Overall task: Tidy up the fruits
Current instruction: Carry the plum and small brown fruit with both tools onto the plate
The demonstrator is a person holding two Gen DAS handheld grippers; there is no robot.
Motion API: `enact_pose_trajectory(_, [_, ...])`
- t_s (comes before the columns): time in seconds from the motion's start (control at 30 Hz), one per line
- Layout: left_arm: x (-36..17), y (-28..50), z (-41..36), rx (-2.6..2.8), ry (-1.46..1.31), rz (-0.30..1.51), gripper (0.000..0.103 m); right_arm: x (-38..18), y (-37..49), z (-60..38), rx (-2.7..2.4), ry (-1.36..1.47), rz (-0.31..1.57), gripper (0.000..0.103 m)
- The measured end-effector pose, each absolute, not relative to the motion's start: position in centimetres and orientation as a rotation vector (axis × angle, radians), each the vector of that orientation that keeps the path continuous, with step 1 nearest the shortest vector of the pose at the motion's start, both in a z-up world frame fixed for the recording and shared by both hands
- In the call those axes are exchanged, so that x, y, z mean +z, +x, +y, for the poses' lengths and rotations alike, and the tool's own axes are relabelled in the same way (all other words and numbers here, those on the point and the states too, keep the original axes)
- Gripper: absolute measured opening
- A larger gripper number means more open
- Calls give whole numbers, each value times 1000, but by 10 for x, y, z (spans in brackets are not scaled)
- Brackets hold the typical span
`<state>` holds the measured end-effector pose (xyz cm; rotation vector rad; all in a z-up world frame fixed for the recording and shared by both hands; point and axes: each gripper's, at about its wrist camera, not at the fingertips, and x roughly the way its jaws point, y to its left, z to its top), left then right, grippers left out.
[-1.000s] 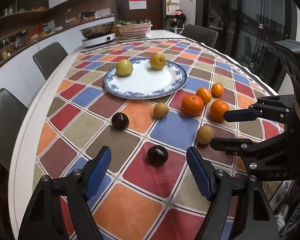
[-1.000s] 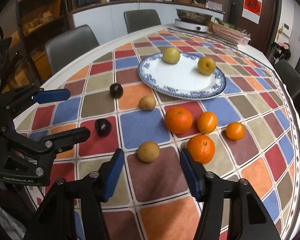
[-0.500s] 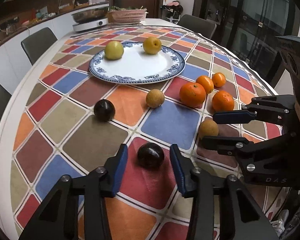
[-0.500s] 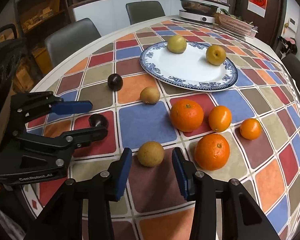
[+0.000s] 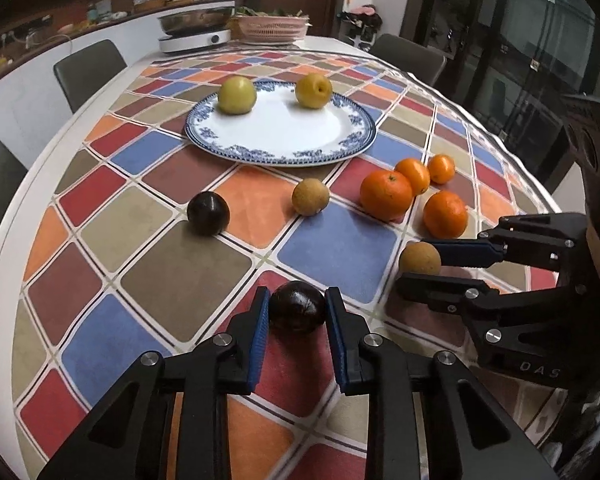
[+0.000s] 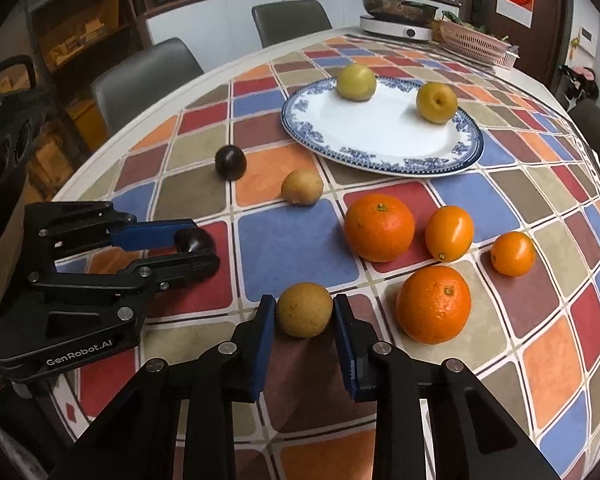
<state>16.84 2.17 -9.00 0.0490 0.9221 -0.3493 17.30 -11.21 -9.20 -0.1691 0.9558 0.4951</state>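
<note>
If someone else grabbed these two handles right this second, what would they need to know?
Left hand-held gripper: shut on the near dark fruit, on the table.
Right hand-held gripper: shut on the near brown fruit, also on the table.
Plate: two yellow fruits on it.
Loose on the tablecloth: second dark fruit, second brown fruit, four oranges.
Left: probably lift both and sort the rest.
</note>
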Motion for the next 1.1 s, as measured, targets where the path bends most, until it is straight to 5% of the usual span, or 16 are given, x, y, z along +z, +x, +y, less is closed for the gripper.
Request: enact_pose_trajectory(1.1, [-1, 165, 7, -295, 61, 752, 28, -7, 160, -135, 534, -101, 736, 30])
